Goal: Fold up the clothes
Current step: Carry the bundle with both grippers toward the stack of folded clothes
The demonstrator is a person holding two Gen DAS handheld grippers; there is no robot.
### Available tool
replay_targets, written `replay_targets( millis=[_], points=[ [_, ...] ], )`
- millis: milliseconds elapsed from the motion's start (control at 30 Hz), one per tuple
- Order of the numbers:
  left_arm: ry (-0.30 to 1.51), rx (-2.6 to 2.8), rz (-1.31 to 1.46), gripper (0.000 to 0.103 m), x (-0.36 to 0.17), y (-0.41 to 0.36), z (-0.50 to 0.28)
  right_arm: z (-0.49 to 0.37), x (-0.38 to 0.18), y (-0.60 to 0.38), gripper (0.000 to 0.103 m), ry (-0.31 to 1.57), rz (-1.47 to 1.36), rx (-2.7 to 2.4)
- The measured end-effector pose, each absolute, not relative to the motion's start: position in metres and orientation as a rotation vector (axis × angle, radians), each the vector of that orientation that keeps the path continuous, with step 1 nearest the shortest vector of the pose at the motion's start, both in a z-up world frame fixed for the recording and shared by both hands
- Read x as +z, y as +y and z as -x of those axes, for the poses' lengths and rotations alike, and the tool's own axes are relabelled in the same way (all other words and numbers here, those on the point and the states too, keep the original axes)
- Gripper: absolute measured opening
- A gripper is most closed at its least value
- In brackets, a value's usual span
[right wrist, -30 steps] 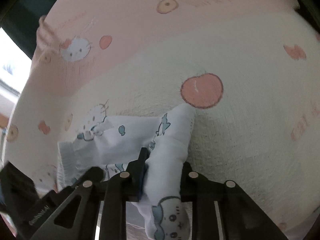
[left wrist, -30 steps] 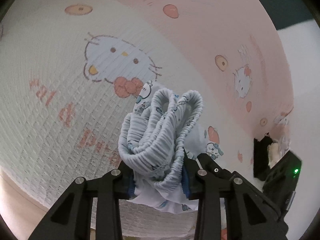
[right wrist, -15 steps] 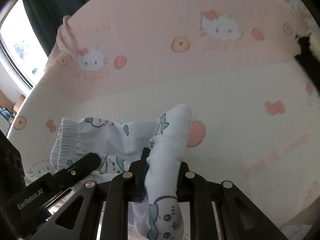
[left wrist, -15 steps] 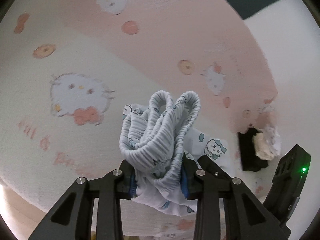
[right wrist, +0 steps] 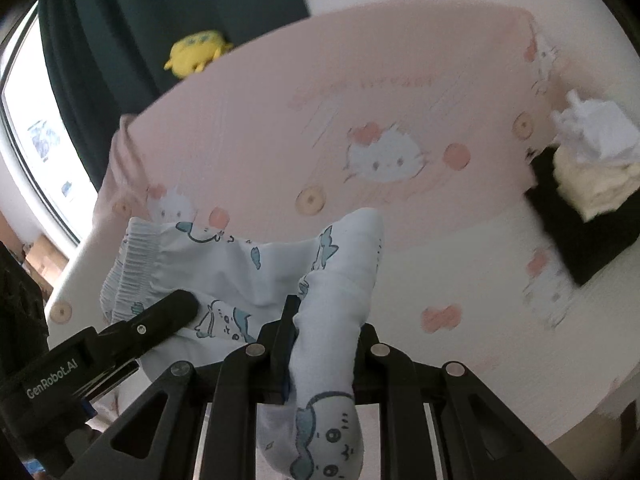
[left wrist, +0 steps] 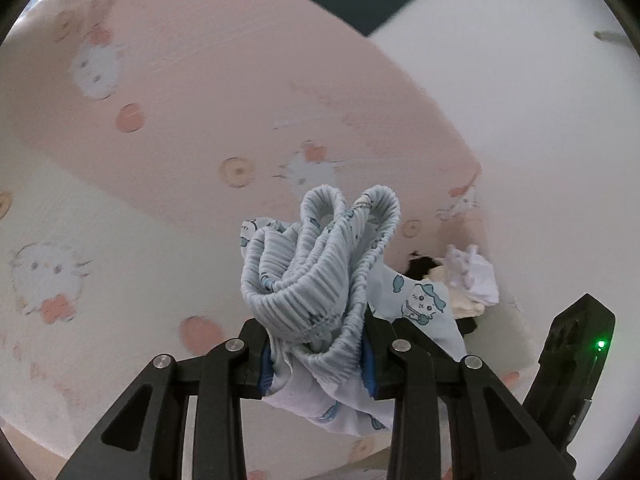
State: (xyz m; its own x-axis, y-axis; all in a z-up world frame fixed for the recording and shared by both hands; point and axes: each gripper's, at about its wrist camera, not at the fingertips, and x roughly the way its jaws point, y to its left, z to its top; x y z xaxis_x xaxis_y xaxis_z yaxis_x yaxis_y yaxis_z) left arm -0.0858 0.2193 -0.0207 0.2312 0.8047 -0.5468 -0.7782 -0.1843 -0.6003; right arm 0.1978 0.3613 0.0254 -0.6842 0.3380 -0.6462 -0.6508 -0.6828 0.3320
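A small pale blue garment with cartoon prints hangs above the bed between both grippers. My left gripper (left wrist: 316, 360) is shut on its bunched elastic waistband (left wrist: 320, 272), which bulges up between the fingers. My right gripper (right wrist: 324, 356) is shut on a folded edge of the same garment (right wrist: 336, 280); cloth droops below the fingers. In the right wrist view the left gripper (right wrist: 160, 316) shows at lower left, with the waistband (right wrist: 132, 264) beside it. In the left wrist view the body of the right gripper (left wrist: 576, 360) is at the right edge, its green light on.
The bed is covered by a pink and cream blanket (left wrist: 200, 120) printed with cartoon cats. A pile of black, cream and white clothes (right wrist: 592, 184) lies at the bed's far right. A yellow plush toy (right wrist: 196, 52) sits beyond the bed by a dark curtain.
Both grippers have risen with the garment. The bed now looks farther below and more of the room, curtain and clothes pile is in view.
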Motion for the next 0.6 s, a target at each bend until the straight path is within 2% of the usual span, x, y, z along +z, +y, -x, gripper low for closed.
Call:
replay_targets(
  millis=[600],
  points=[
    [0.035, 1.234, 0.817, 0.03, 0.1, 0.329, -0.094, -0.363, 0.117, 0.447, 0.016, 0.571, 0.459, 2.14]
  ],
)
